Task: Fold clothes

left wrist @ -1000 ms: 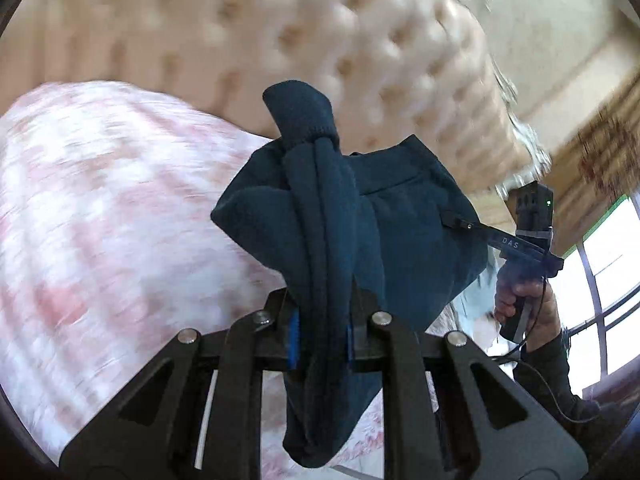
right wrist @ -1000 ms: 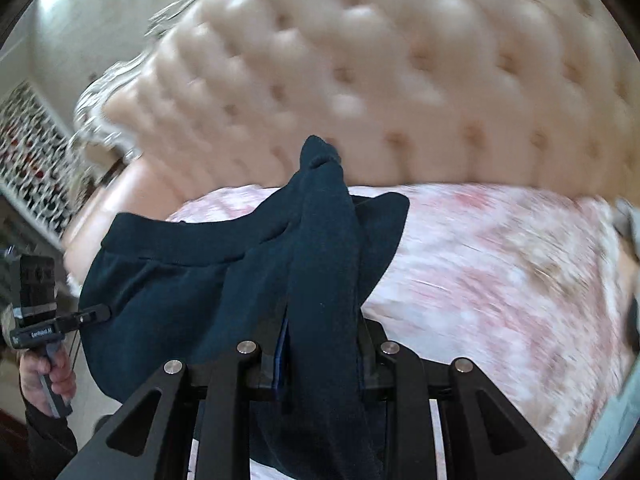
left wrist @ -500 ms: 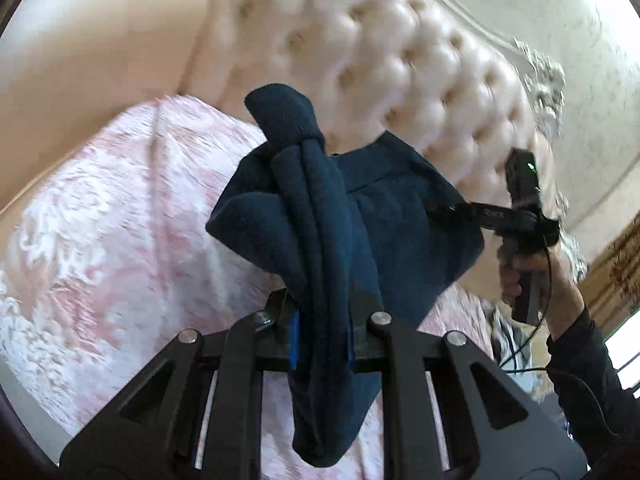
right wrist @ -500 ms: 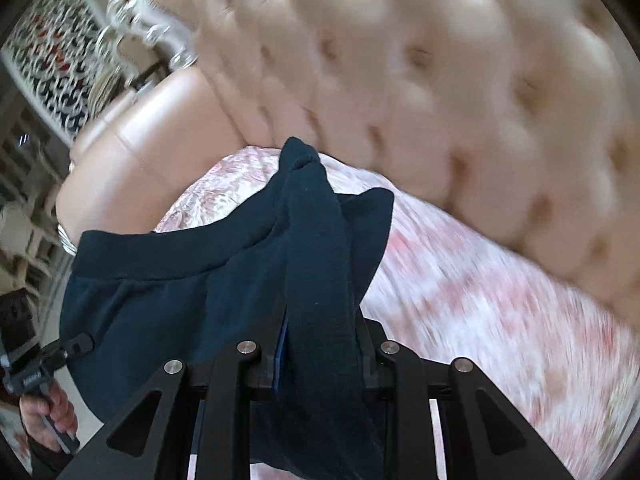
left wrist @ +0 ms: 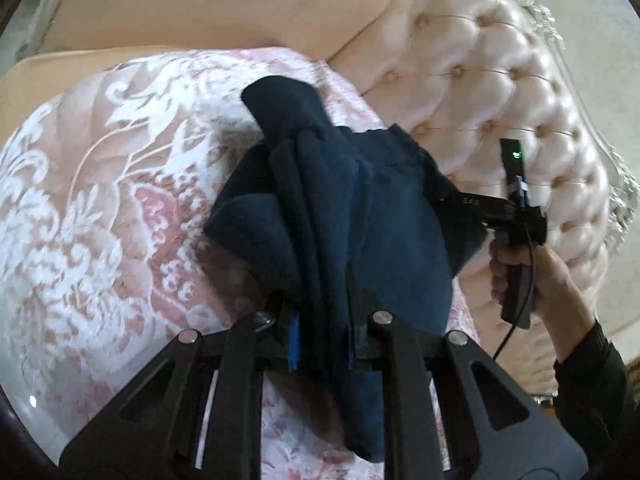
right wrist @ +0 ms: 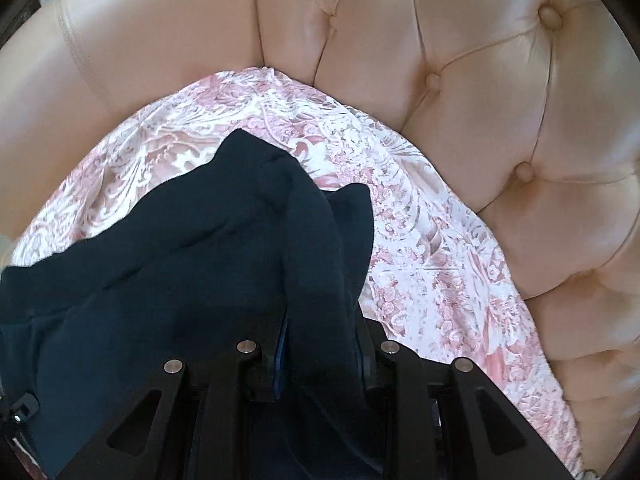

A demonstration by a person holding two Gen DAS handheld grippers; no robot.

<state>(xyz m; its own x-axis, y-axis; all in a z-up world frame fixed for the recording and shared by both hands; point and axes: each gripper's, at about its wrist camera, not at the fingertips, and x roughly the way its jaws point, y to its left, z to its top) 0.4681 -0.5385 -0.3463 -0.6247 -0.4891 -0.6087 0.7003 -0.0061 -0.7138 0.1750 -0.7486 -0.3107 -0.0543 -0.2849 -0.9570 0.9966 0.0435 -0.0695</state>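
left wrist: both jaws clenched on soft navy fleece garment (left wrist: 400, 216) above floral bedspread (left wrist: 100, 200).

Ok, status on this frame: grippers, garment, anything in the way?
Left gripper and right gripper both clamped on the navy garment. Garment bunched, hanging between them over the pink floral cover. Nothing in the way.

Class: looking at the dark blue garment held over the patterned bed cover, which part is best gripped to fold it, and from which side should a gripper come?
Judging by its pose, grip the dark blue garment at its thick bunched top edge, coming from above. The left gripper and right gripper pinch there, so the cloth hangs spread between them.
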